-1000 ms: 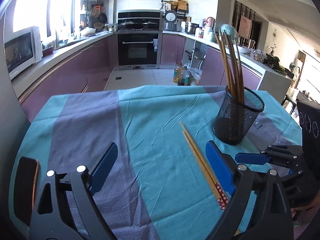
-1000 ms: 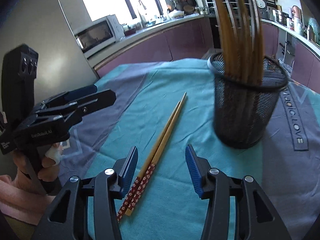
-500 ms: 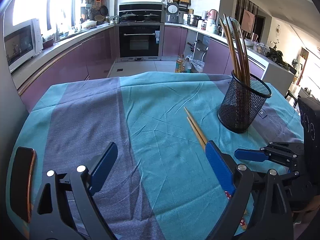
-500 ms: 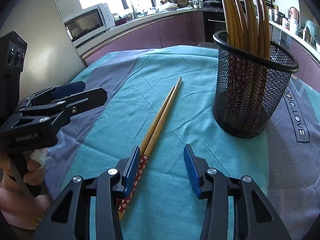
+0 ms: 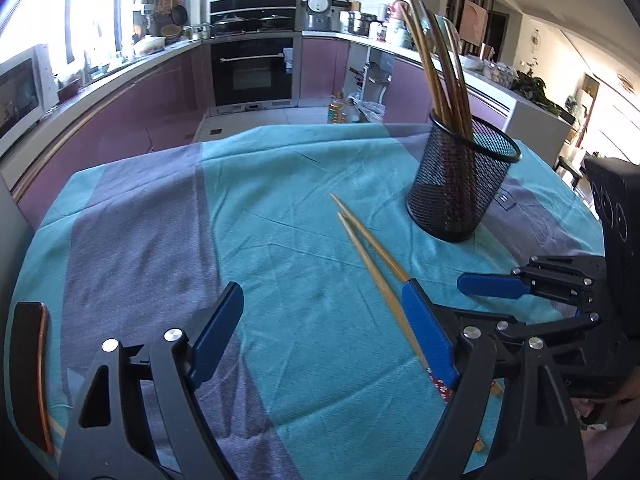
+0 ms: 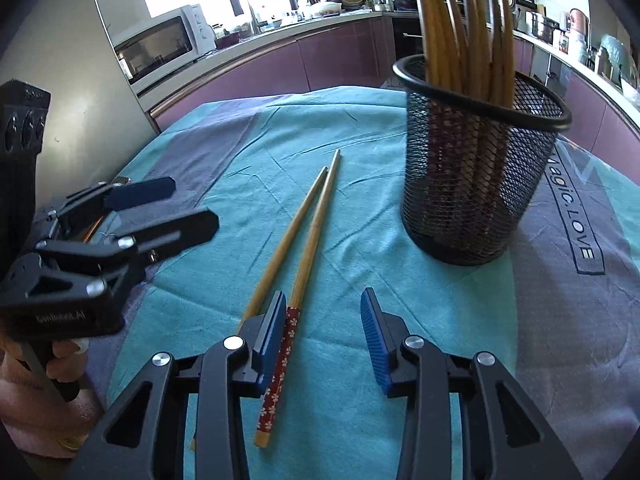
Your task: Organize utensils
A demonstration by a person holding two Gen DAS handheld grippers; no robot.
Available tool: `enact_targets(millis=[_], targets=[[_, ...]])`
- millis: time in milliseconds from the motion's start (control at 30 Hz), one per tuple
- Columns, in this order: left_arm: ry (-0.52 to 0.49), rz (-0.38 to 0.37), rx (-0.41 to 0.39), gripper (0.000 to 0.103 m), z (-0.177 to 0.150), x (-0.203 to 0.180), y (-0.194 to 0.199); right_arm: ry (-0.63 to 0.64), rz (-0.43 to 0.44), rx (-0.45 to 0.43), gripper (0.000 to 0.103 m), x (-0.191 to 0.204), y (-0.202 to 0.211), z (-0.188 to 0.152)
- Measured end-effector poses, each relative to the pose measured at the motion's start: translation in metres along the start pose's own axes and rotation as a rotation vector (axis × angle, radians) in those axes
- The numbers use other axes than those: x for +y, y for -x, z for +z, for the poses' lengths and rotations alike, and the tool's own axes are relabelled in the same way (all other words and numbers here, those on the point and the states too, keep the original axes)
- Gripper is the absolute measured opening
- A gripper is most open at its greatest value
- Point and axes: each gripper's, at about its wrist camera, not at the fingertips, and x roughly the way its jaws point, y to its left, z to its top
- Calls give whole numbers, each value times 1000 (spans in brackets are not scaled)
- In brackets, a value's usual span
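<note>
Two wooden chopsticks (image 6: 308, 232) with red flowered ends lie side by side on the teal cloth, also in the left wrist view (image 5: 372, 256). My right gripper (image 6: 324, 336) hangs over their patterned ends with its jaws closing. One chopstick lies between the jaws against the left pad; the right pad stands clear of it. The other chopstick runs under the left finger (image 6: 272, 336). My left gripper (image 5: 324, 336) hovers to the left of the chopsticks, jaws closing, nothing gripped. A black mesh holder (image 6: 476, 184) with several chopsticks upright in it stands behind, also seen as the holder (image 5: 460, 188).
The table wears a teal and grey striped cloth (image 5: 160, 240). A dark flat object with a copper edge (image 5: 28, 372) lies at the near left. A hand (image 6: 60, 364) holds the left gripper's handle. Kitchen counters and an oven (image 5: 252, 68) stand beyond the far edge.
My right gripper has moved in over the chopsticks' red ends and its jaws have narrowed. My left gripper has sunk a little and its jaws have narrowed.
</note>
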Motion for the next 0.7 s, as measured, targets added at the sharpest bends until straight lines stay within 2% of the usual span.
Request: enact_targets(millis=[233,533,700], targets=[[-55,-46,74,65,-4,-17,-19,-6,12,8,36,-8,1,0],[-57,-80,143,53,-3,-25,-42,2,22,14,36,-15,4,0],[-64,-86,148,49,-1,-27,-47,7,20,12,36,-15,3,2]])
